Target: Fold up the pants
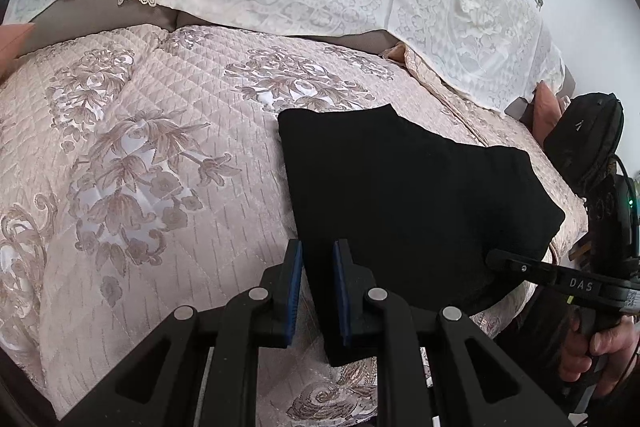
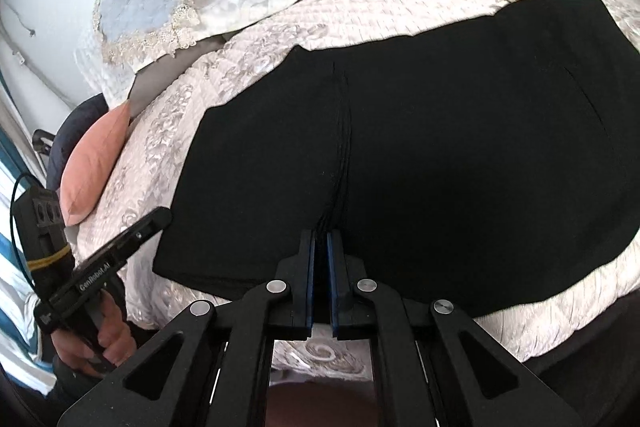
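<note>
Black pants (image 2: 440,131), apparently gripper-pinched (image 2: 323,239).

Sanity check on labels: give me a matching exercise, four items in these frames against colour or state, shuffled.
Column 1:
1. pants
2. small cushion
3. right gripper
4. quilted bedspread

Column 2:
a. pale pink with a floral pattern
b. black, lying partly folded on the bed
c. salmon pink, at the bed's edge
d. jaws closed on a pinch of black cloth

Pairs: 1-b, 2-c, 3-d, 4-a
</note>
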The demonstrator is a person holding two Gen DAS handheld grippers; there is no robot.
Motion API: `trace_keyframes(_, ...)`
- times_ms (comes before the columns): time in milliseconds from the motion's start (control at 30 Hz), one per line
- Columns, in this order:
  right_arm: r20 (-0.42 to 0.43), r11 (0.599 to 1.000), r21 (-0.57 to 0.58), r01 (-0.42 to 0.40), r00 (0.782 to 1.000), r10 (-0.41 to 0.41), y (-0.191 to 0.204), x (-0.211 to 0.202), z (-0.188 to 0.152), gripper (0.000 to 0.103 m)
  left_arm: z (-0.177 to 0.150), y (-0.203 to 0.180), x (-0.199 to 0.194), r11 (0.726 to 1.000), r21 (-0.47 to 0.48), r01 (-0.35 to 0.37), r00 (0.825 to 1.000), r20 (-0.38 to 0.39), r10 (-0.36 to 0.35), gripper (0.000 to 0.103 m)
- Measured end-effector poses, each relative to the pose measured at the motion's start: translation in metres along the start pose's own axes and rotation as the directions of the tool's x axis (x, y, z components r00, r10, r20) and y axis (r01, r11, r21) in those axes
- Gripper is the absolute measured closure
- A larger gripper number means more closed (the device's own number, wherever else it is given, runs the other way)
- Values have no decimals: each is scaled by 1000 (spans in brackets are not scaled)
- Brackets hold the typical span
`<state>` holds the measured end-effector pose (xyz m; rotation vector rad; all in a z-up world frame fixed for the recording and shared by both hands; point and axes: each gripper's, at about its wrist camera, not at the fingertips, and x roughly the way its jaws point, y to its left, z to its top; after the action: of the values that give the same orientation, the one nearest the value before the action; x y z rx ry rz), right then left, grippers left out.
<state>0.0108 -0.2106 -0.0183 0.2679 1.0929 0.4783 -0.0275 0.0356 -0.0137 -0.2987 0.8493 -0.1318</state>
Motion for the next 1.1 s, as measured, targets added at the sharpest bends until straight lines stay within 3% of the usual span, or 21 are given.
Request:
trace_keyframes(133,6,1000,-21,19,1000,-19,6,-3,6,95,2,-4,-4,1000,4,0,1000,5,0,85)
trace_keyframes(267,78,991,-80,107,992,-101,14,-18,10,93,11,-9,-9,1000,27,5,999,36,-6,85)
trace_keyframes(367,116,991,-97,89,990,-78,17,-25,14,93,16,-15,-2,999,46,11,1000,29,-12,85)
trace_keyframes(500,91,992,-115,56,995,-46,19,-12,13,93,10,-24,22,998,56,41,998,-42,-39,85)
trace_keyframes(567,41,989,-114,97,995,-92,14,2,11,93,7,-29,28,997,72,34,999,-41,-31,83)
trace_keyframes(633,41,990,-100,99,995,-95,7,0,11,93,6,-35,26,995,90,34,999,-35,-31,74)
trace_keyframes(733,56,986,-105,130,991,-125,3,-9,12,93,8,-41,22,994,98,40,999,-41,-37,74)
trace_keyframes(900,97,986,-135,102,991,-90,14,-26,10,92,14,-44,16,995,92,-45,999,-26,48,74)
trace_keyframes(967,112,982,-162,101,990,-84,21,-26,8,87,15,-46,13,994,91,-62,998,-22,64,74)
trace_keyframes(1100,113,974,-208,95,991,-73,34,-19,7,85,16,-49,3,990,103,-98,995,-2,98,74)
